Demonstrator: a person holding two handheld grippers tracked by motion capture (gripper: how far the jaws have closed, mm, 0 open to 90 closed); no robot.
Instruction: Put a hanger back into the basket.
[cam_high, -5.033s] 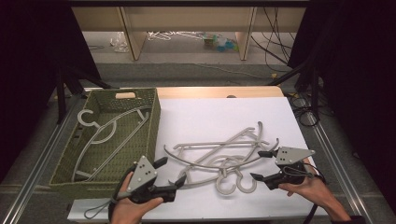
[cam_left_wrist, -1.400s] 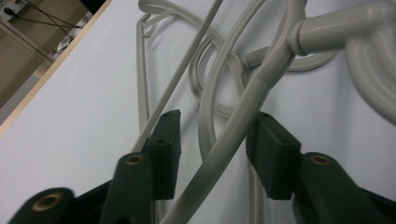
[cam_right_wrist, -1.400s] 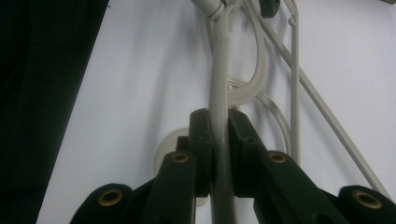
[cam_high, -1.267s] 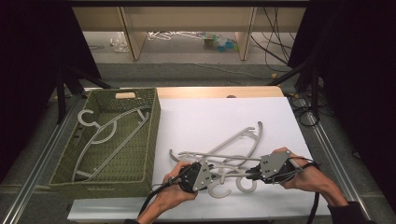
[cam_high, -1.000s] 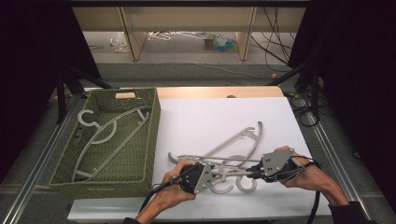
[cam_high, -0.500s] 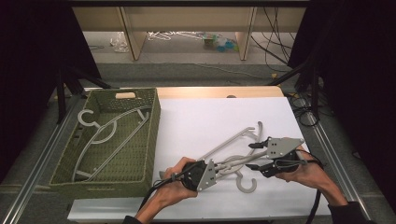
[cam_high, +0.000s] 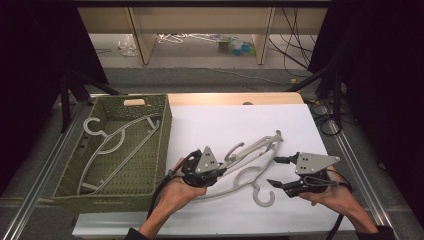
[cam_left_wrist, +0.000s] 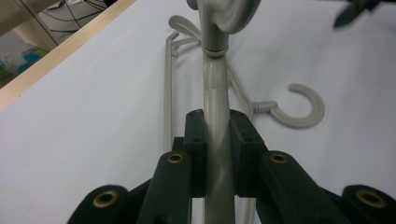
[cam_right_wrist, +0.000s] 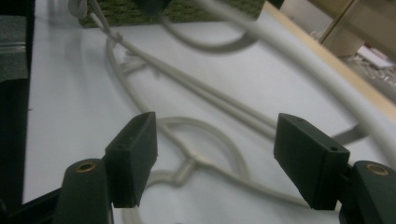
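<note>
The left gripper (cam_high: 218, 171) has its fingers (cam_left_wrist: 198, 140) pressed tight on the straight arm of a grey plastic hanger (cam_left_wrist: 215, 116), and the left gripper view shows that arm running up between the two black pads to a collar and a curved hook at the top edge. In the high view this held hanger (cam_high: 252, 150) slants up and to the right from the left hand (cam_high: 175, 192), over the white sheet (cam_high: 235, 120) that covers the desk. A second hanger (cam_high: 250, 182) lies flat on the sheet just below it — its hook curls open near the bottom, between the two hands, and the left gripper view shows that hook (cam_left_wrist: 299, 109) lying on the white surface to the right of the held arm. The right gripper (cam_high: 280, 172) sits near the right edge of the sheet with its fingers (cam_right_wrist: 133, 156) wide apart; they have just been opening, and nothing is clamped between them. In the right gripper view the loop of the lying hanger (cam_right_wrist: 205, 140) rests on the sheet beyond the open pads, untouched by either. At the left of the desk stands a green woven basket (cam_high: 162, 145), well apart from both grippers, with another hanger (cam_high: 117, 145) lying inside it.
</note>
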